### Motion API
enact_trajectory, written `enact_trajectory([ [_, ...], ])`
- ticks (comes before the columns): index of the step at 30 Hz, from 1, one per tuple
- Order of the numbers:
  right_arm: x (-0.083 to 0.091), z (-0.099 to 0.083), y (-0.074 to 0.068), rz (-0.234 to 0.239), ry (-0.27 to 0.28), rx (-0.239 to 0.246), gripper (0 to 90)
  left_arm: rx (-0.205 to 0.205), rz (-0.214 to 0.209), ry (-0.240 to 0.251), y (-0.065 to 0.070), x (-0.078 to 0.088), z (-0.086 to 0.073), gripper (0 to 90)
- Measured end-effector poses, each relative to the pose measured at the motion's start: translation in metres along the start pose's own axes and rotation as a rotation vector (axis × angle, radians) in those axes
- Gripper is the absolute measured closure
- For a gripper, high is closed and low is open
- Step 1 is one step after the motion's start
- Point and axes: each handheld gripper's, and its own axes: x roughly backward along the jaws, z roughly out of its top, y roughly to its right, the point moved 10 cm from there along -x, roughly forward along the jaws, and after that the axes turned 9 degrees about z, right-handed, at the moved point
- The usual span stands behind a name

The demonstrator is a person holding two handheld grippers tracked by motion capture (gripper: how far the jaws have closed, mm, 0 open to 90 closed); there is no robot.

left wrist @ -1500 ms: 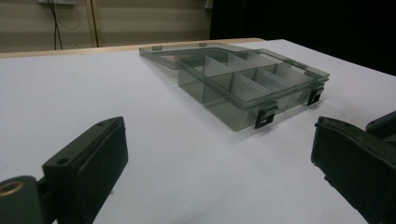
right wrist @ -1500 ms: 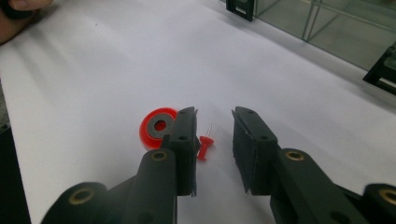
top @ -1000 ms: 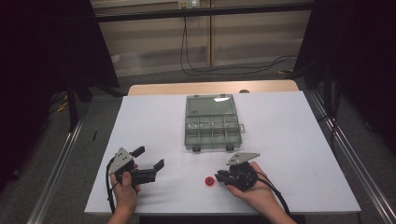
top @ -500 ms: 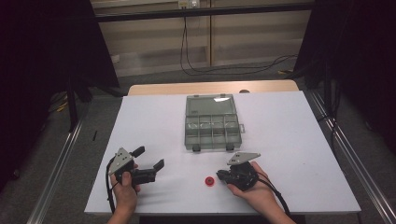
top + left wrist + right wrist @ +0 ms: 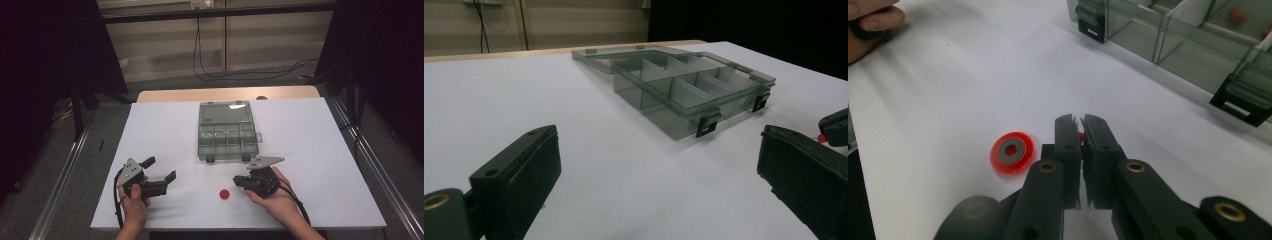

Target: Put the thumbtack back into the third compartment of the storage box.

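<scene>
A clear grey compartment box [image 5: 227, 135] lies open at the table's middle, its lid folded back. A flat red ring [image 5: 224, 194] with a grey centre rests on the white table near the front edge. My right gripper [image 5: 237, 181] lies just right of the ring, pointing left. In the right gripper view its jaws [image 5: 1081, 125] are shut on a small red piece [image 5: 1081, 136] at their tips, with the red ring [image 5: 1013, 151] lying to their left. My left gripper [image 5: 160, 168] stands open at the front left with nothing between its fingers [image 5: 519, 175].
The box [image 5: 1198, 45] has black latches on its front wall, and small red parts [image 5: 1235, 15] lie in one compartment. The white table [image 5: 310, 150] ends close behind both hands. A metal rail [image 5: 370, 170] runs along the right side.
The right hand has shifted very slightly to the right. The red ring, the box and the left gripper have not moved.
</scene>
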Motion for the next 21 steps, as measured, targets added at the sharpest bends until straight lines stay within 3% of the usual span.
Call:
enact_trajectory([
  [21, 0.003, 0.028, 0.011, 0.002, 0.017, 0.005, 86.3, 0.012, 0.000, 0.005, 0.000, 0.000, 0.000, 4.0],
])
